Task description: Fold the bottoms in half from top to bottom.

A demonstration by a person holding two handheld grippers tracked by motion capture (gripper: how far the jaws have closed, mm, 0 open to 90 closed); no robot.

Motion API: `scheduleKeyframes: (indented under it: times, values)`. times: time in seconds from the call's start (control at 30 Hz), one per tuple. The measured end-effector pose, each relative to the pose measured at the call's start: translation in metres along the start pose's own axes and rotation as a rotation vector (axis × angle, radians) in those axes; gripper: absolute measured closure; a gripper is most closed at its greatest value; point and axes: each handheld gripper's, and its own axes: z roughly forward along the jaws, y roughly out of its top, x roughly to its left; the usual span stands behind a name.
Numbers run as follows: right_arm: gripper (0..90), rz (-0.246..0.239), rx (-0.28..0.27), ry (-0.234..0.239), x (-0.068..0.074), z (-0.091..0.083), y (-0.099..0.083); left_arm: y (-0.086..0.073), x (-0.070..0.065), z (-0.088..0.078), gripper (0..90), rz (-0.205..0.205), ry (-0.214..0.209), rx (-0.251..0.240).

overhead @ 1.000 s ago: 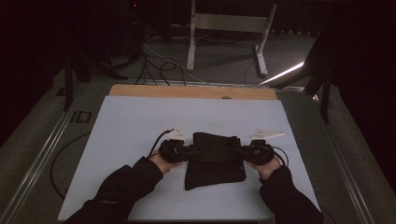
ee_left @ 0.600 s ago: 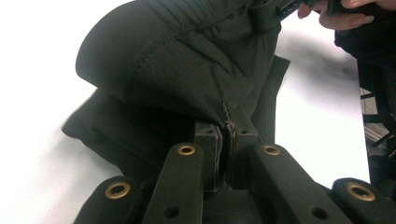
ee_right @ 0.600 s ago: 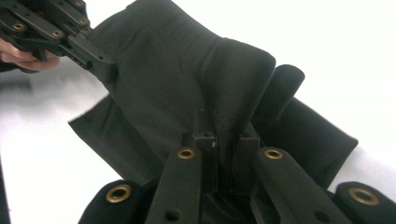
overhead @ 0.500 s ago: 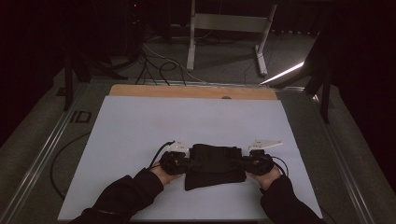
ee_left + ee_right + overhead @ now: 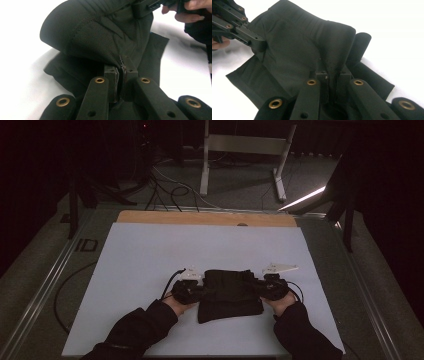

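Note:
A black folded cloth point(image 5: 229, 292) lies on the white table top point(image 5: 150, 255), near its front edge. My left gripper point(image 5: 204, 287) is shut on the cloth's left side, and my right gripper point(image 5: 254, 287) is shut on its right side. In the left gripper view the cloth point(image 5: 100, 32) bulges up from the pinched jaws of my left gripper point(image 5: 121, 72), with the other gripper point(image 5: 150, 6) at the top right. Seen from the right gripper view, a fold of cloth point(image 5: 299, 45) rises out of my right gripper point(image 5: 331, 72), and the other gripper point(image 5: 249, 37) grips the far side.
A wooden strip point(image 5: 205, 218) runs along the table's far edge. Metal rails point(image 5: 45, 290) border the table's sides. Behind it stand a white frame point(image 5: 240, 150) and loose cables point(image 5: 165, 185) on the floor. A cable point(image 5: 65, 290) loops off the table's left side.
Both hands and grippers have drawn toward the table's front edge with the cloth, whose lifted part has folded over so the cloth looks shorter front to back.

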Motion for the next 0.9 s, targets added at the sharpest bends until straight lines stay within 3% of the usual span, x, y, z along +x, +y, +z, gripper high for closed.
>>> scheduleKeyframes:
  times: [0.2, 0.3, 0.37, 0.53, 0.9]
  values:
    - [84.9, 0.003, -0.064, -0.026, -0.008, -0.004, 0.017, 0.02, 0.006, -0.002, 85.6, 0.024, 0.048, -0.062]
    - [84.9, 0.0, -0.097, -0.021, -0.011, -0.01, 0.027, 0.022, 0.007, -0.005, 85.6, 0.013, 0.043, -0.089]
    - [84.9, 0.002, -0.102, -0.014, -0.011, -0.012, 0.026, 0.02, 0.006, -0.004, 85.5, 0.009, 0.033, -0.077]
    - [84.9, 0.009, -0.042, 0.0, -0.009, -0.007, 0.01, 0.009, 0.003, 0.002, 85.5, 0.012, 0.022, -0.02]
    - [84.9, 0.025, 0.036, 0.041, -0.003, -0.001, -0.011, -0.005, -0.005, 0.002, 85.1, -0.026, -0.01, 0.026]
